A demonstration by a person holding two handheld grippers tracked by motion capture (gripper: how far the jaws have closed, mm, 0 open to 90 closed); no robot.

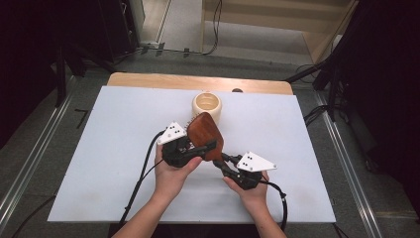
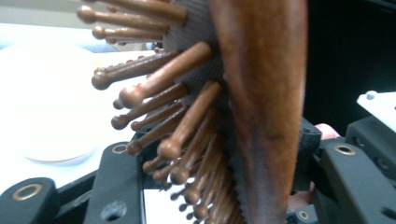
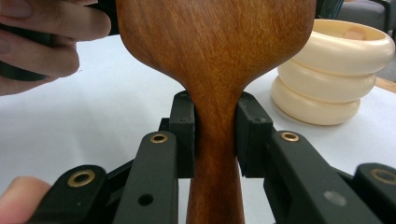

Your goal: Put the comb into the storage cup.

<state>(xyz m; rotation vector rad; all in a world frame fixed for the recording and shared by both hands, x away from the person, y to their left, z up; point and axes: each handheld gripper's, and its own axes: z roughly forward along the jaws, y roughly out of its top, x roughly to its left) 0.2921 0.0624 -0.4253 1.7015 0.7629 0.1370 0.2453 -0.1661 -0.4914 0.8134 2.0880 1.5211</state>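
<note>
Jaws pinch a wooden hairbrush [image 3: 215, 60] from both ends above the white table [image 1: 114, 148]. The right gripper [image 3: 215, 135] has its two black jaws pressed against the narrow neck of the handle, one on each side, closed nearly to the wood's width and squarely set. The left gripper [image 1: 190, 148] takes the brush by its head: in the left gripper view one jaw stands on the bristle side and the other behind the smooth back, closed on the head. The brush is held off the table, tilted, its head reaching toward a cream ribbed cup [image 1: 208, 106] that stands just beyond it, upright and open at the top.

The step in hand looks like a handover or a two-handed carry toward the cup. To do it well, the grip on the neck should stay firm and level, since polished wood may slip; the jaw on the bristles [image 2: 154, 93] bears on springy pegs and is likely the weaker hold, so it ought to let go only once the handle is steady. Both of the person's hands [image 1: 171, 176] sit close together near the front edge.
</note>
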